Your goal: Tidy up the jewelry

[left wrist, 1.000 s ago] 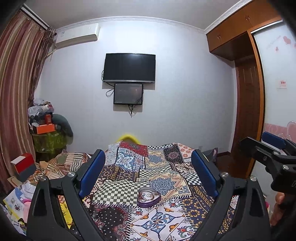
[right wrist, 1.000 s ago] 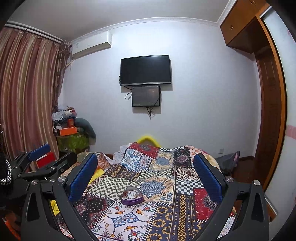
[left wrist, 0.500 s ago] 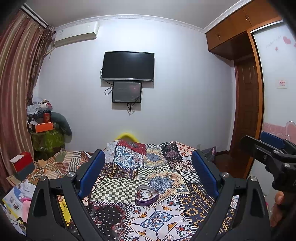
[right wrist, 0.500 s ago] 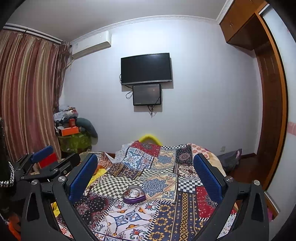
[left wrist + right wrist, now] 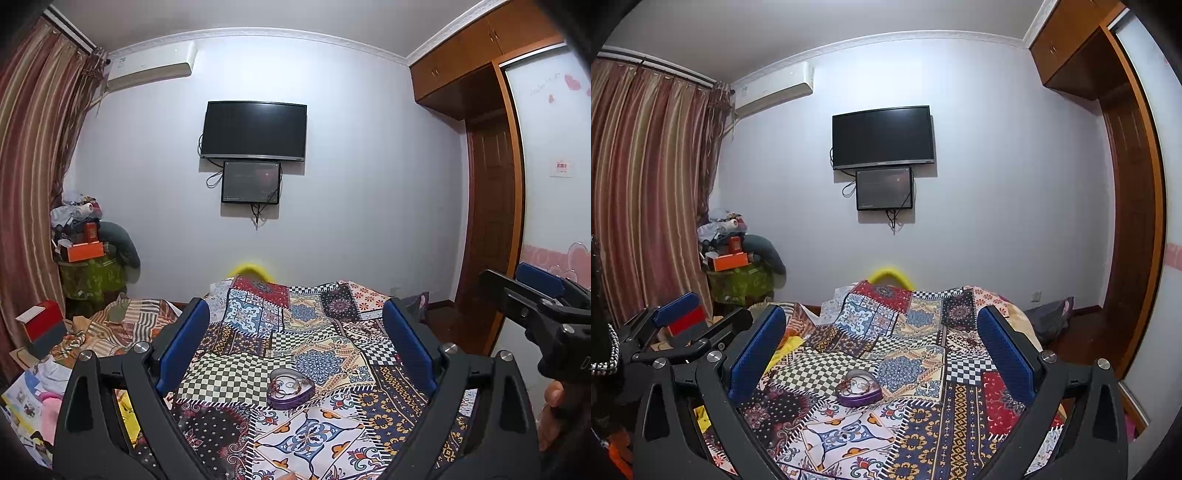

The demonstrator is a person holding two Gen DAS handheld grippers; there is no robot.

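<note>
A purple heart-shaped jewelry box (image 5: 290, 387) lies open on the patchwork bedspread (image 5: 325, 332), with jewelry inside; it also shows in the right wrist view (image 5: 858, 389). My left gripper (image 5: 295, 328) is open and empty, held above and short of the box. My right gripper (image 5: 881, 332) is open and empty, likewise above the bed. The right gripper shows at the right edge of the left wrist view (image 5: 535, 295). The left gripper shows at the left edge of the right wrist view (image 5: 687, 321).
A TV (image 5: 255, 131) hangs on the far wall. A cluttered stand with an orange box (image 5: 83, 251) and striped curtains (image 5: 33, 184) are at left. A wooden wardrobe and door (image 5: 491, 221) are at right. Clutter lies on the floor left of the bed (image 5: 37, 369).
Both grippers have tilted slightly upward, so the bed and box sit lower in each view. Both stay open and empty.
</note>
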